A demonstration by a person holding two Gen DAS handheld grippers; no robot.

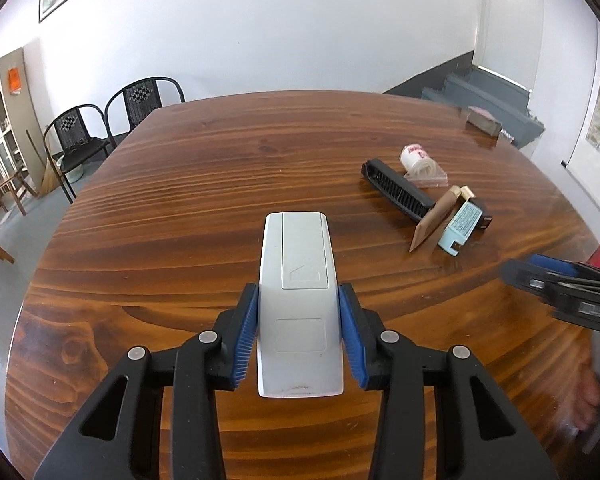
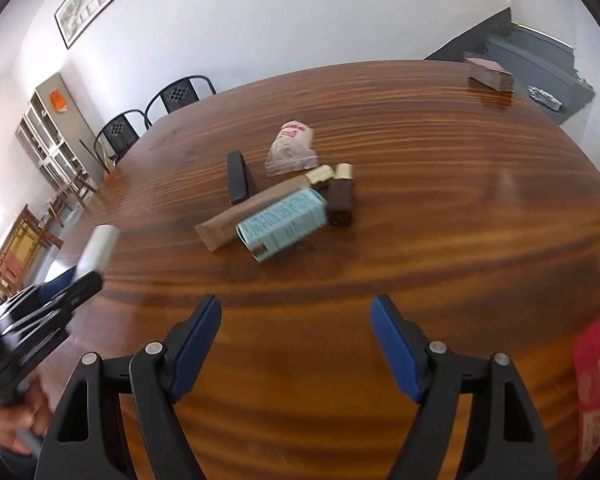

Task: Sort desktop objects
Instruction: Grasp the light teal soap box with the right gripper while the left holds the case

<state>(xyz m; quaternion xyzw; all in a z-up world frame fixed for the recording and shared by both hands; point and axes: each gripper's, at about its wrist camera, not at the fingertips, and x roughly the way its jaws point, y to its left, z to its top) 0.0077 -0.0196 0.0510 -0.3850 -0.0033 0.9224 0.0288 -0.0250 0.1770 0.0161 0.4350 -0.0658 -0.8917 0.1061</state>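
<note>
Both blue pads of the left gripper are pressed on a white remote, while the right gripper is held wide open and empty.

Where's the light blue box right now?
In the right wrist view, the light blue box lies mid-table, ahead of the open right gripper, between the tan tube and brown bottle.

Your wooden desk held a clustered black comb, plastic bag, tan tube, blue box, brown bottle; a card stack sat at its far right corner.
</note>
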